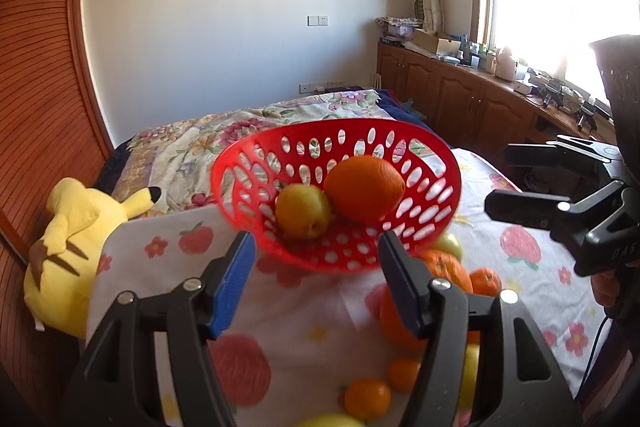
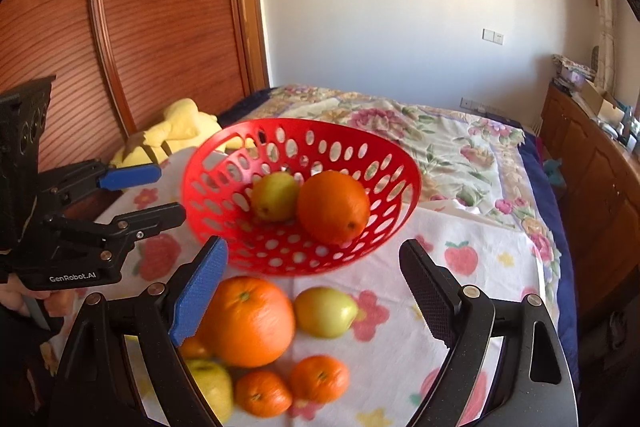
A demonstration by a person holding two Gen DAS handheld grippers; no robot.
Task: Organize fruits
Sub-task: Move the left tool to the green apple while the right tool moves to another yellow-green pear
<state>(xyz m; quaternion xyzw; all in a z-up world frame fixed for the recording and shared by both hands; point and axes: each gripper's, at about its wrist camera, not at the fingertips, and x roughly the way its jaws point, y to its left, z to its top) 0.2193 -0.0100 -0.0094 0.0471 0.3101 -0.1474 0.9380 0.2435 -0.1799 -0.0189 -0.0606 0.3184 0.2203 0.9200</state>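
Red perforated basket (image 2: 300, 195) on the fruit-print cloth (image 2: 480, 291) spread over the bed, holding one large orange (image 2: 333, 207) and one yellow-green apple (image 2: 275, 195) that touch each other. In front of the basket, on the cloth, lies the loose fruit: a big orange (image 2: 248, 321), an apple (image 2: 326, 311) just beside it, and two small tangerines (image 2: 319, 379) nearer the camera. A second apple (image 2: 212, 387) and another small orange fruit are partly hidden behind the blue-padded finger of the right gripper (image 2: 320, 287); motion blur softens all of this fruit. In the left wrist view the same pile is largely covered by the dark finger of the left gripper (image 1: 316, 263), and the lowest fruit is cut off by the frame edge.

Right gripper: released, jaws spread wide, hovering above the loose fruit just short of the basket, grasping nothing. Left gripper: likewise released, jaws apart, pointed at the basket's near rim without touching it; seen from the right wrist view it sits to the left of the basket. A yellow plush toy (image 1: 76, 247) lies left of the basket, against the wooden wardrobe (image 2: 160, 7); its face is turned away. A floral quilt (image 2: 420, 131) lies behind the basket.
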